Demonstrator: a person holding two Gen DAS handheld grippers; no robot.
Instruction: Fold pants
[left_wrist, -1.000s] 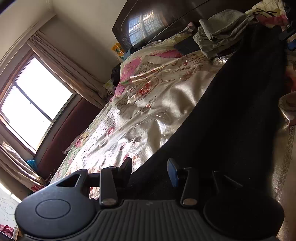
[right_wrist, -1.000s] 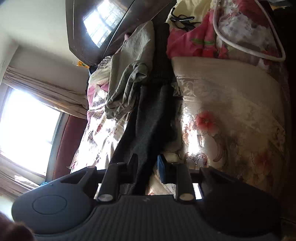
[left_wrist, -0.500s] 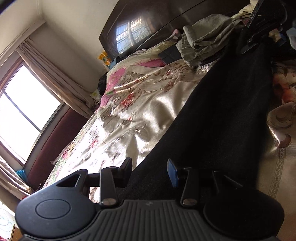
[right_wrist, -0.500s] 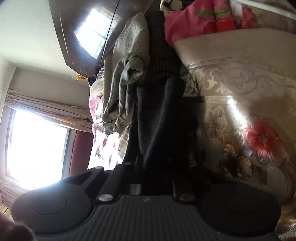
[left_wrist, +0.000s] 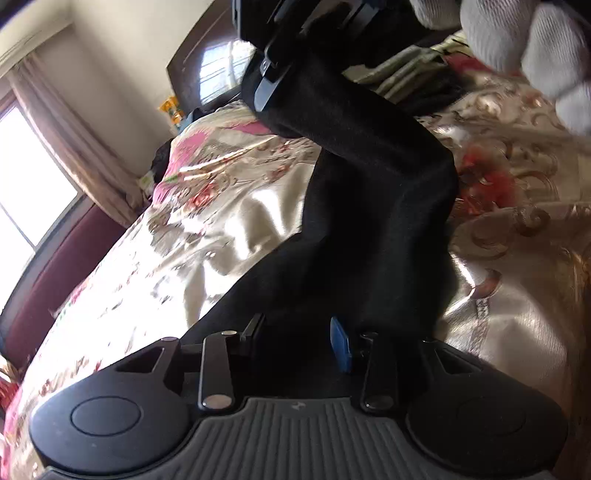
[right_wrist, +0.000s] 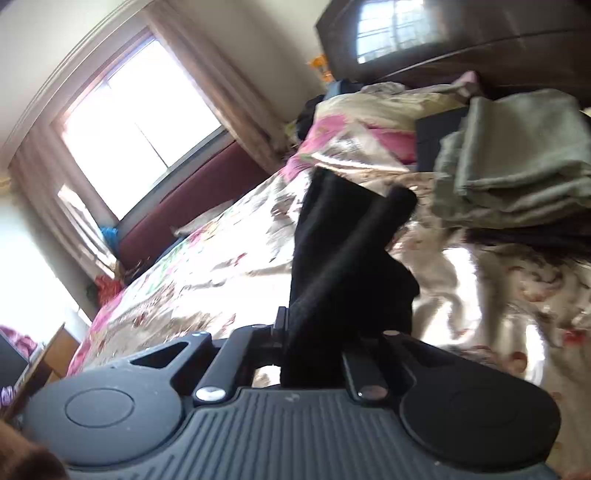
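While right tool (right_wrist: 314, 332) clamps black pants (right_wrist: 332, 251) aloft, left tool (left_wrist: 297, 332) open, over bedspread (left_wrist: 207, 229).

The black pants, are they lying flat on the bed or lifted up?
Partly lifted. The right gripper is shut on the black pants and holds one end above the bedspread; the lower part rests there.

Bed (right_wrist: 207, 273) under a shiny floral cover, cream and pink, crumpled in places. Black pants (left_wrist: 369, 221) partly on it, one end raised off the cover. Beyond the pants, toward the dark headboard (right_wrist: 480, 40), a stack of folded grey-green clothes (right_wrist: 517, 158) with a dark flat item (right_wrist: 436, 140) beside it.
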